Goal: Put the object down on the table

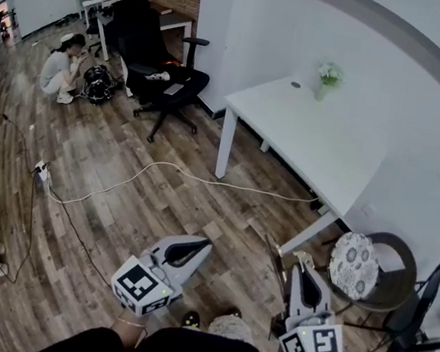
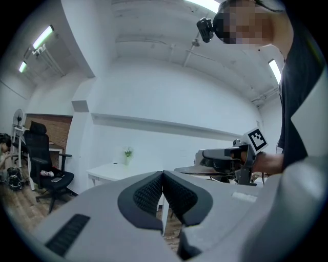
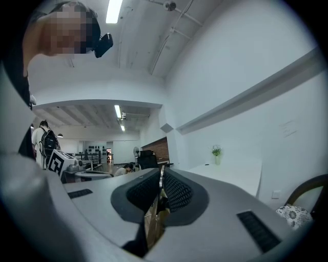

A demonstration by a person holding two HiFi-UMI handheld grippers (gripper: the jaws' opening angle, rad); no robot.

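My right gripper [image 1: 302, 269] is held low at the right, over the wooden floor, and is shut on a thin flat brown object [image 1: 276, 264]. In the right gripper view the object [image 3: 154, 220] stands edge-on between the pads of the gripper [image 3: 161, 176]. The left gripper view shows that object [image 2: 197, 170] as a flat board sticking out sideways. My left gripper [image 1: 202, 244] is held at the left, its pads [image 2: 148, 194] pressed together with nothing between them. The white table [image 1: 309, 135] stands ahead against the wall, well beyond both grippers.
A small vase of flowers [image 1: 329, 74] stands at the table's far end. A round chair with a patterned cushion [image 1: 355, 265] is close on the right. A black office chair [image 1: 165, 79], a crouching person [image 1: 59, 67] and a white cable [image 1: 163, 169] lie to the left.
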